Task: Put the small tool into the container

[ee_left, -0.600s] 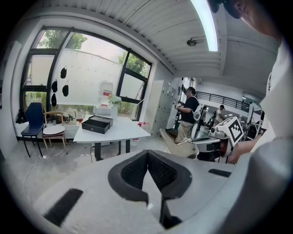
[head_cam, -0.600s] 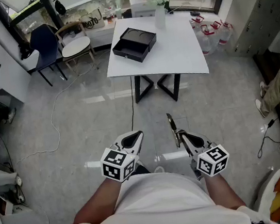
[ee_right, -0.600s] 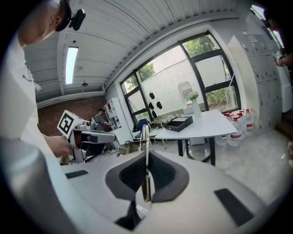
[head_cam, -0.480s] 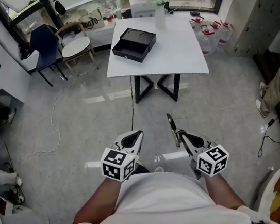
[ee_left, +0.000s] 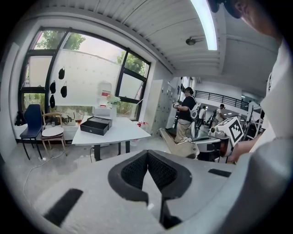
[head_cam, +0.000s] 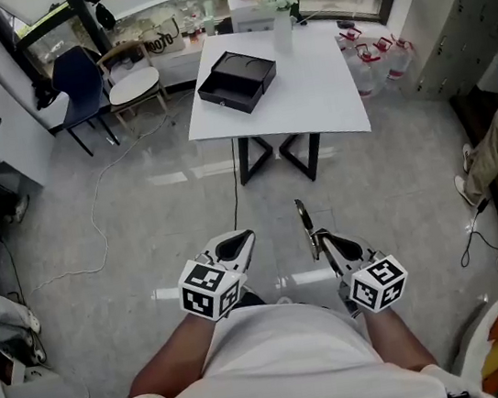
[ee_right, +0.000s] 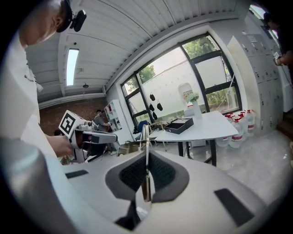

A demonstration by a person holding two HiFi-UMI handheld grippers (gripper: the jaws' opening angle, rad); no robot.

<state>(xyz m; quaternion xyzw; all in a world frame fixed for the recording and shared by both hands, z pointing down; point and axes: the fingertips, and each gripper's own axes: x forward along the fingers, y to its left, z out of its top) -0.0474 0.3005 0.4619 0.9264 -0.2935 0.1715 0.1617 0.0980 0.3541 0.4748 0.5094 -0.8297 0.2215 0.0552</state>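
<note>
While the left tool has its jaws pressed together on nothing, the right tool, at its 3 o'clock, is clamped on a slim metal blade that sticks out past the jaw tips toward 12 o'clock. Both are held close to the person's white shirt, above the grey floor. Well apart, toward 12 o'clock, a black open-topped box rests on the 10 o'clock part of a white square tabletop.

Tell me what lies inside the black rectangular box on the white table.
The black rectangular box on the white table shows only dark lining, no item discernible. Its near wall covers the floor's front strip.
</note>
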